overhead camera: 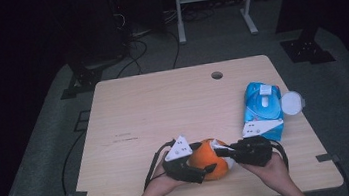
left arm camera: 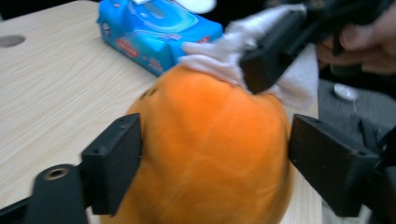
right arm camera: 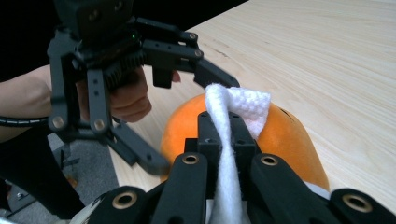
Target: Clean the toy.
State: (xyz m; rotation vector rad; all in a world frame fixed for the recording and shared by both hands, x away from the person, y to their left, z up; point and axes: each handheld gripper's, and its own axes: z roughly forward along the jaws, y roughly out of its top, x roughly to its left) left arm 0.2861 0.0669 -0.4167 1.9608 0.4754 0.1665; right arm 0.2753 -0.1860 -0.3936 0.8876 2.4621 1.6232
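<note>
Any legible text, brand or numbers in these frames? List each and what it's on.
Nothing can be quoted.
Blue wet-wipe pack: red and white label patches on its side, too blurred to read.
Table: a small dark printed mark on the wood, too small to read.
Orange plush toy, white wipe, left gripper and right gripper: no lettering visible.

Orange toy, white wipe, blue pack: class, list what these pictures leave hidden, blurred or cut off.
1. Orange toy: its underside runs off the bottom edge of the left gripper view, and its surface is blurred.
2. White wipe: its lower end is hidden between the right gripper jaws in the right gripper view.
3. Blue pack: print too small in the high view; the right gripper covers its near corner.
</note>
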